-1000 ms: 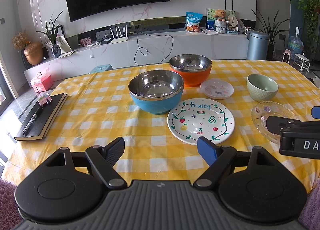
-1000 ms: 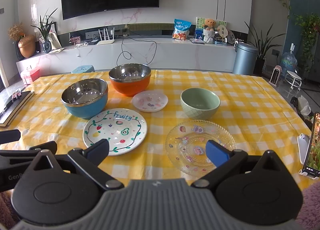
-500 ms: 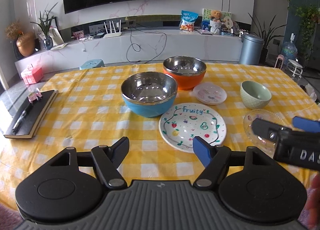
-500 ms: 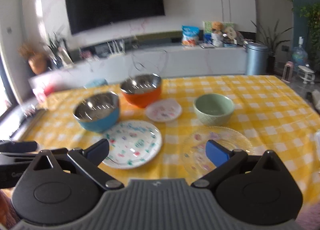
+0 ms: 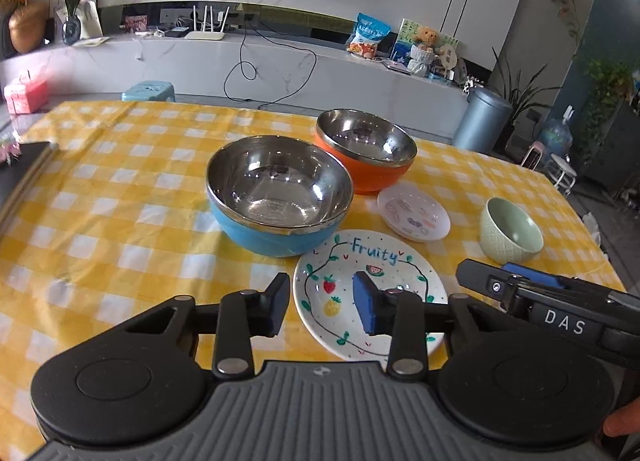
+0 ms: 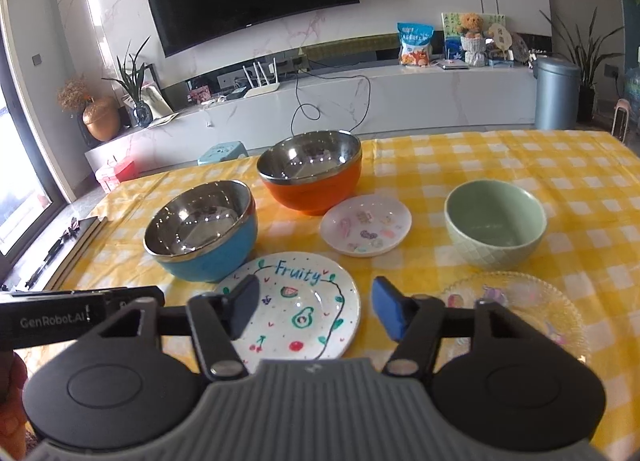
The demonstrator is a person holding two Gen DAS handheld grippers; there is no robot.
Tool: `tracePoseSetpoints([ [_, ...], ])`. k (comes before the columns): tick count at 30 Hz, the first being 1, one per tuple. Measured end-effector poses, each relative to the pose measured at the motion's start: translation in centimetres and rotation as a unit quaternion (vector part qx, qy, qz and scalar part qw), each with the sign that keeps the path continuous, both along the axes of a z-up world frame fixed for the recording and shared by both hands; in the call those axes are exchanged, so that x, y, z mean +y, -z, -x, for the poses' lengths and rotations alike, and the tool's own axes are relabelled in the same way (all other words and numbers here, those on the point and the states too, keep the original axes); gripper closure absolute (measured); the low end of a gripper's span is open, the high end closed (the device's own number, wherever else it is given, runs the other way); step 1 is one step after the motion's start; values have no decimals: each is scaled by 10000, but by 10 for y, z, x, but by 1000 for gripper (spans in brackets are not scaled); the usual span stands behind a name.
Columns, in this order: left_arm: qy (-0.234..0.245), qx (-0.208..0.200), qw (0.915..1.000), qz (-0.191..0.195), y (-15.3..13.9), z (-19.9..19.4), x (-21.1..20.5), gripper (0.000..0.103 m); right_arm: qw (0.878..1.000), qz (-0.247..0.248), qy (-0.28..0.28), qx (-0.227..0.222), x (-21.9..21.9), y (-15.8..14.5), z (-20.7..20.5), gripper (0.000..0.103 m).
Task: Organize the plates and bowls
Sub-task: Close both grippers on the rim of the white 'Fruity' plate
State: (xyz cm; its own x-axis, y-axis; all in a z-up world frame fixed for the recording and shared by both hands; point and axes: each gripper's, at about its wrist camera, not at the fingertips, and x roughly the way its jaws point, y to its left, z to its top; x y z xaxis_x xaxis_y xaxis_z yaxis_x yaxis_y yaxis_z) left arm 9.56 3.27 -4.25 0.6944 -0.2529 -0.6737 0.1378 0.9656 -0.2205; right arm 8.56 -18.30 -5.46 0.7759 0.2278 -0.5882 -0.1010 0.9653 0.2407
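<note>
1. Your left gripper [image 5: 320, 307] hangs over the near edge of the table with its fingers part open and nothing between them; its blue pad sits in front of the "Fruity" plate [image 5: 376, 281] without gripping it.
2. Your right gripper [image 6: 314, 309] is likewise part open and empty; it hovers between the "Fruity" plate [image 6: 304, 301] and the clear glass plate [image 6: 532, 301].
3. All the dishes lie on the yellow checked tablecloth [image 6: 520, 165]; the blue bowl [image 6: 202, 231] touches or nearly touches the far-left rim of the "Fruity" plate, the orange bowl [image 6: 312, 177] stands just behind it, the small pink plate [image 6: 366, 225] lies between the orange bowl and the green bowl [image 6: 496, 221].
4. Judge the two steel-lined bowls as light, stiff and slick; take each by the rim, one finger inside and one outside, and nest one in the other.
5. The green bowl looks ceramic, so likely heavier and chippable; pinch its wall firmly and set it down gently.
6. The plates lie flat on the cloth, so you must slip a finger under a lip; the "Fruity" plate's near rim is the easiest entry.
7. Treat the glass plate as the most fragile and slippery; lift it low and stack the smaller plates on the larger.
</note>
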Motion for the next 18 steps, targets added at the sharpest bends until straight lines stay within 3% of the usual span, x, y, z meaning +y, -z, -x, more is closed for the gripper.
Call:
tracePoseSetpoints([
  [1, -18, 46, 10000, 42, 5, -4, 2, 67, 10000, -26, -4, 11, 0, 5, -5, 44],
  [5, -109, 161, 9995, 249, 25, -15, 7, 71, 9998, -115, 68, 130, -2, 24, -19, 59],
  [12, -124, 447, 9981, 397, 47, -30, 7, 74, 9989, -259, 102, 378, -3, 47, -39, 67],
  [18, -116, 392, 9979, 501, 52, -36, 10, 76, 9985, -228, 244, 439, -6, 57, -47, 69],
])
